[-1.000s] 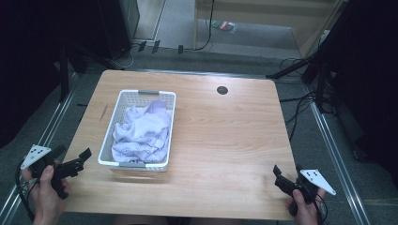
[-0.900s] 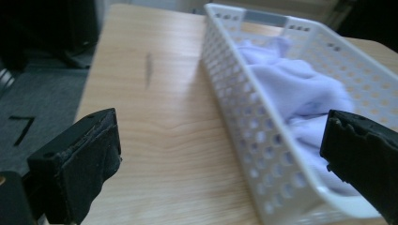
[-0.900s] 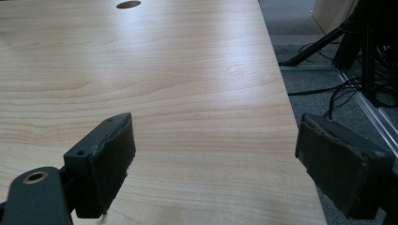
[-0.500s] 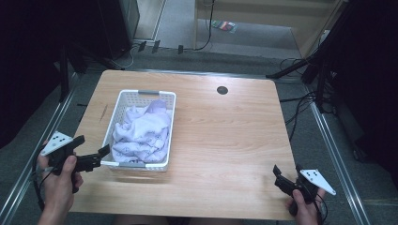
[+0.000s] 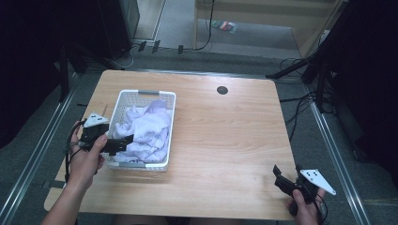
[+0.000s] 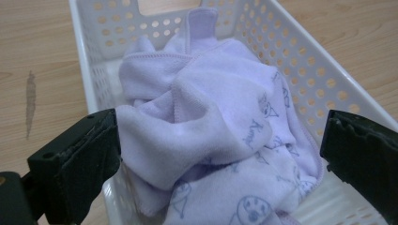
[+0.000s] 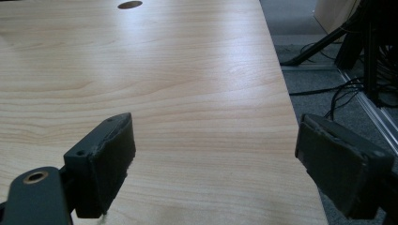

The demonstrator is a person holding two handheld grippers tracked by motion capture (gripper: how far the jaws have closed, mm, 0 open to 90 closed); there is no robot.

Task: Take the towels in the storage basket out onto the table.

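My left gripper point(image 5: 123, 142) reaches over the near left rim of the white perforated plastic basket point(image 5: 167, 123), its black jaws spread wide on either side of the crumpled pale lilac terry cloth point(image 5: 148, 131) with small printed figures. In the left gripper view the cloth point(image 6: 220, 136) bulges up between the jaws, and the left jaw seems to brush a fold, though nothing is clamped. The cloth lies heaped inside the basket point(image 6: 300, 70), which sits on the left half of the light wooden table point(image 5: 225, 136). Far right, at the near corner, my right gripper point(image 5: 287, 174) hovers above bare tabletop point(image 7: 187, 93) with its jaws wide apart, holding nothing.
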